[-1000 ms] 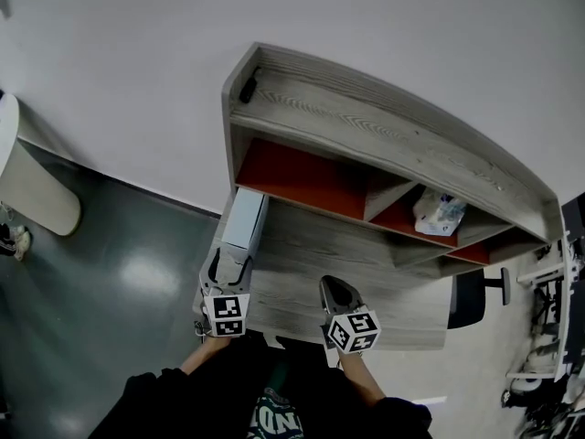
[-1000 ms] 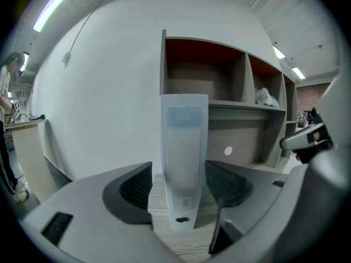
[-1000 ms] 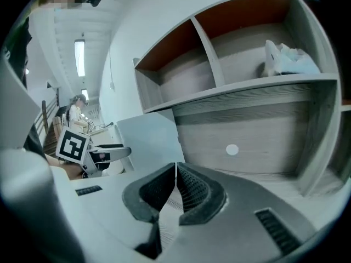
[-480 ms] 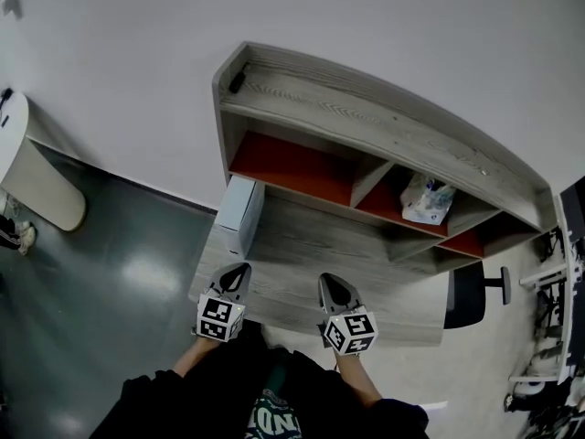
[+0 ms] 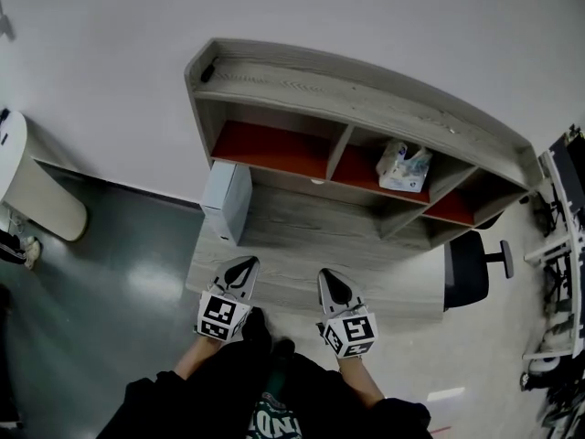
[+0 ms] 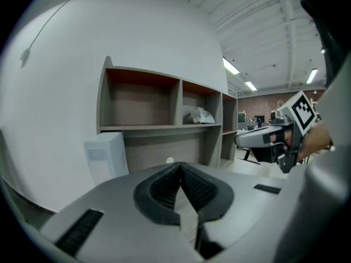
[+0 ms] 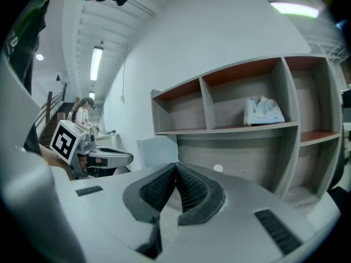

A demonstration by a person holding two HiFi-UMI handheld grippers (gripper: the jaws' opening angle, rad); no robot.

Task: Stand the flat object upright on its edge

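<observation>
The box stands upright on a narrow edge at the left end of the desk, close to the left side of the shelf unit. It is below the left red-backed compartment. Nothing touches the box; both grippers are well apart from it.

The left gripper is held over the front edge of the desk, nearer the person than the box. Its jaws are closed, pad against pad, with nothing between them. The left gripper view shows the box ahead and to the left of the jaw tips.

The right gripper is held beside the left one, also over the front edge. Its jaws are likewise closed and empty.

A crumpled white bag lies in the middle compartment of the shelf unit, to the right of both grippers.

A dark chair stands on the floor at the right end of the desk.
</observation>
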